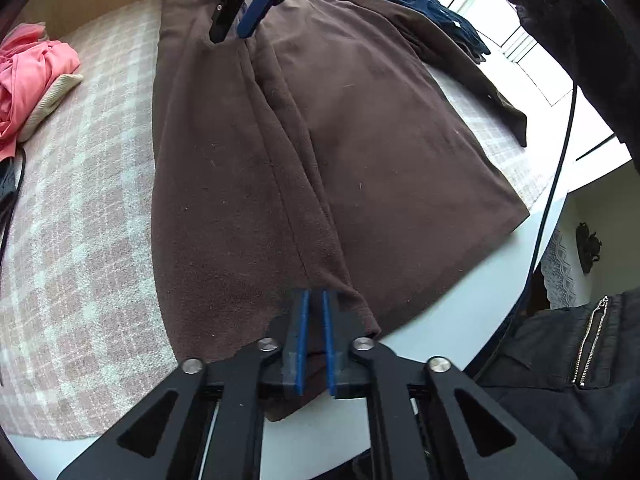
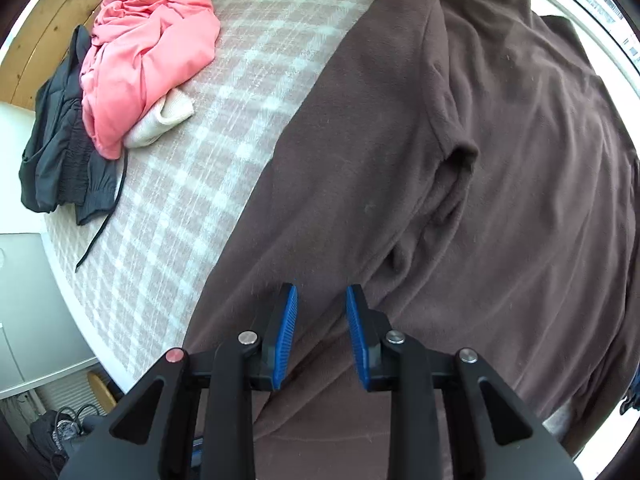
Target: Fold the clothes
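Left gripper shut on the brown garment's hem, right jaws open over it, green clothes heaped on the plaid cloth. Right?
Not quite: the heaped clothes are pink, per the right wrist view. Left gripper does pinch the brown garment; right gripper is open.

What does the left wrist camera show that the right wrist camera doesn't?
Only the left wrist view shows the right gripper over the far end of the brown fleece garment, a crumpled navy garment beyond it, and the left gripper shut on the garment's near hem. Only the right wrist view shows the dark grey garment beside the pile and the right gripper's gap from behind, open. Both show the brown fleece garment, the pink garment, the cream knit item and the plaid cover.
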`<move>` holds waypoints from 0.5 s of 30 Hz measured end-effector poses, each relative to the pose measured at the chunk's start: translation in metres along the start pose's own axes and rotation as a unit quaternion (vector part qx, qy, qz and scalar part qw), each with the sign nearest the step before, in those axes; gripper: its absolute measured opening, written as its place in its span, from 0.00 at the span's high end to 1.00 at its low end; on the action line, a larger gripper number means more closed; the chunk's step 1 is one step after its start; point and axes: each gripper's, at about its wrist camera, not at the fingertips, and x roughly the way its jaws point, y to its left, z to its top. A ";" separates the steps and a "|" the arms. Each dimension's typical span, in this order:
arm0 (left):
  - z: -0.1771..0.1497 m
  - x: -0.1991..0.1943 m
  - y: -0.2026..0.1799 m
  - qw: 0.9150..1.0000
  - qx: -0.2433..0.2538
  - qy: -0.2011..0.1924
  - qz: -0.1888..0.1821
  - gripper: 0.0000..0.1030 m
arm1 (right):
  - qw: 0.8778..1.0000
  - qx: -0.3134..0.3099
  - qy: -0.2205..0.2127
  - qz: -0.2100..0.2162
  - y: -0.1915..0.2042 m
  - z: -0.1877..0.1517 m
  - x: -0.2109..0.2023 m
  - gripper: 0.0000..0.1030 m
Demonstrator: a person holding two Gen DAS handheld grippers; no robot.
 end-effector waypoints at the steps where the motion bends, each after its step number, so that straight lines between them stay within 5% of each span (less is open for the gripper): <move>1: 0.000 -0.001 -0.002 1.000 0.004 -0.003 -0.004 1.00 | 1.000 0.002 0.006 0.005 0.002 -0.001 0.004 0.74; 8: 0.005 -0.007 -0.026 0.998 0.054 -0.015 0.002 1.00 | 1.000 -0.005 0.010 0.011 0.020 -0.004 0.024 0.75; 9: 0.008 -0.007 -0.023 0.999 0.044 -0.011 0.010 1.00 | 1.000 -0.009 0.008 0.009 0.023 -0.005 0.024 0.86; 12: 0.010 -0.011 -0.010 1.000 0.000 0.005 0.026 0.99 | 1.000 -0.022 0.004 -0.002 0.032 -0.010 0.021 0.90; 15: 0.015 -0.009 -0.009 1.000 -0.015 0.014 0.018 0.83 | 0.999 -0.032 -0.003 -0.014 0.044 -0.014 0.020 0.90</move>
